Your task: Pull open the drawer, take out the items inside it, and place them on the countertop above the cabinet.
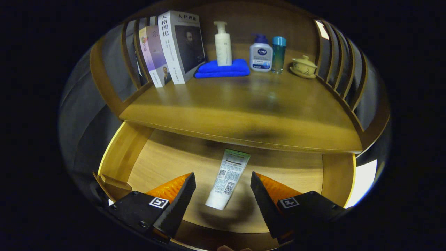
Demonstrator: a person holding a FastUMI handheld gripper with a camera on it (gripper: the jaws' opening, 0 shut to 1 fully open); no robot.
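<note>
Jaws over the open wooden drawer (167, 157)
The gripper (223, 181) hangs wide open, holding nothing; a white squeeze tube (227, 177) lies flat between its fingers, below the wooden counter (244, 111).

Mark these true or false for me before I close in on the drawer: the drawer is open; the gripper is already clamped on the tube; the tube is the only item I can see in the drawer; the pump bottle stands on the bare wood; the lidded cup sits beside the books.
1. The drawer is open. True.
2. The gripper is clamped on the tube. False: its fingers stand open, with the tube lying between them, untouched.
3. The tube is the only item visible in the drawer. True, though the countertop hides the drawer's back part.
4. The pump bottle stands on bare wood. False: it stands on the folded blue cloth.
5. The lidded cup sits beside the books. False: it is at the opposite end of the countertop.
</note>
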